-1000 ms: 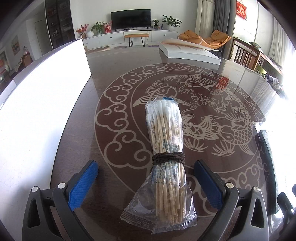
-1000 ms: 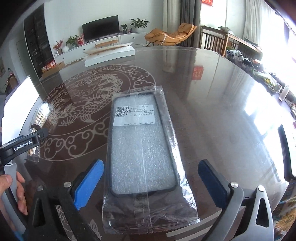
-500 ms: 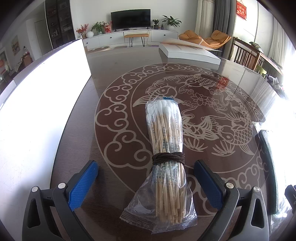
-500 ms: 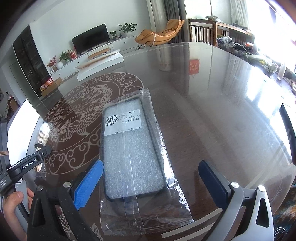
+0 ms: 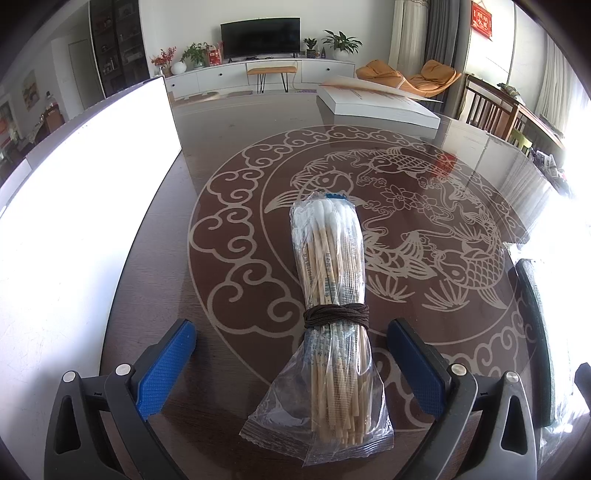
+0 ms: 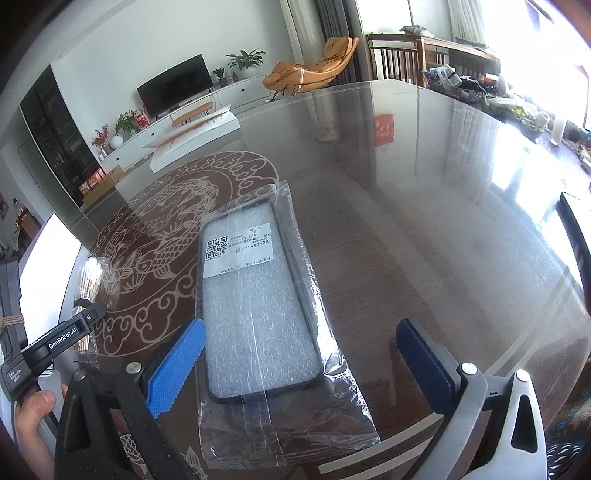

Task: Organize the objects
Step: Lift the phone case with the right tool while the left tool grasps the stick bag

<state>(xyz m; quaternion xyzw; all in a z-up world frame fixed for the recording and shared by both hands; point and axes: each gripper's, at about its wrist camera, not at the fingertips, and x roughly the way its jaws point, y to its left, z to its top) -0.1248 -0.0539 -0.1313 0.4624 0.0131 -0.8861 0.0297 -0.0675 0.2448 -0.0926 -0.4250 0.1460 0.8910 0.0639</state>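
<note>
- Swab bundle (image 5: 332, 295) lies on the desk (image 5: 229, 177), lengthwise between the spread fingers of the left tool (image 5: 291, 365).
- Bagged phone case (image 6: 255, 306) lies on the desk to the bundle's right, between the right tool's (image 6: 301, 363) fingers.
- White board (image 5: 74, 206) at left; flat box (image 5: 376, 103) at far edge.

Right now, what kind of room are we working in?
Most likely a home's living and dining room: a flat-screen TV on a long white cabinet, an orange lounge chair, and this large glass-topped dining table with a fish pattern.
</note>
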